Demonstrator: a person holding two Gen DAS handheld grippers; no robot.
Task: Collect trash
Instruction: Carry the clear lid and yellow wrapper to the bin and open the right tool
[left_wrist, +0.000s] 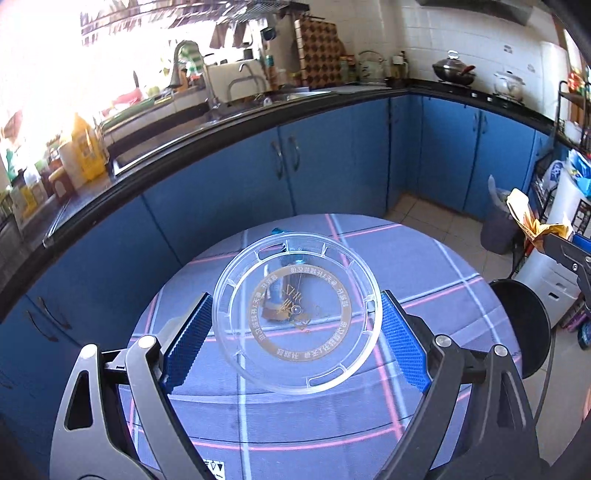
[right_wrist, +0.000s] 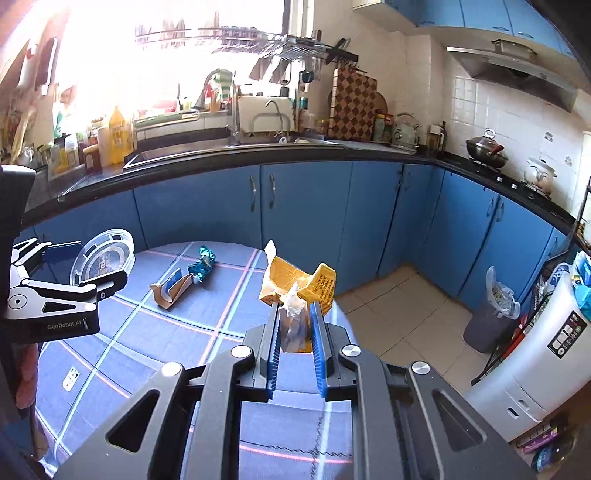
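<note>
We logged the right claw (right_wrist: 293, 325) clamped on crumpled yellow packaging (right_wrist: 295, 280), the left claw (left_wrist: 293, 325) spread wide around a clear plastic lid (left_wrist: 295, 314). Both loads hung above the round surface (right_wrist: 129, 332). The lined trash bin (right_wrist: 487, 317) stood on the floor to the right, nearer the right claw. A torn carton (right_wrist: 171, 290) and teal wrapper (right_wrist: 201, 266) remained on the surface.

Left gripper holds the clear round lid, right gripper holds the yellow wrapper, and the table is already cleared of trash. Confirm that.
Not cleared. The right wrist view shows a torn cardboard piece and a crumpled teal wrapper on the table. The left gripper does hold the clear lid, the right gripper the yellow wrapper.
</note>
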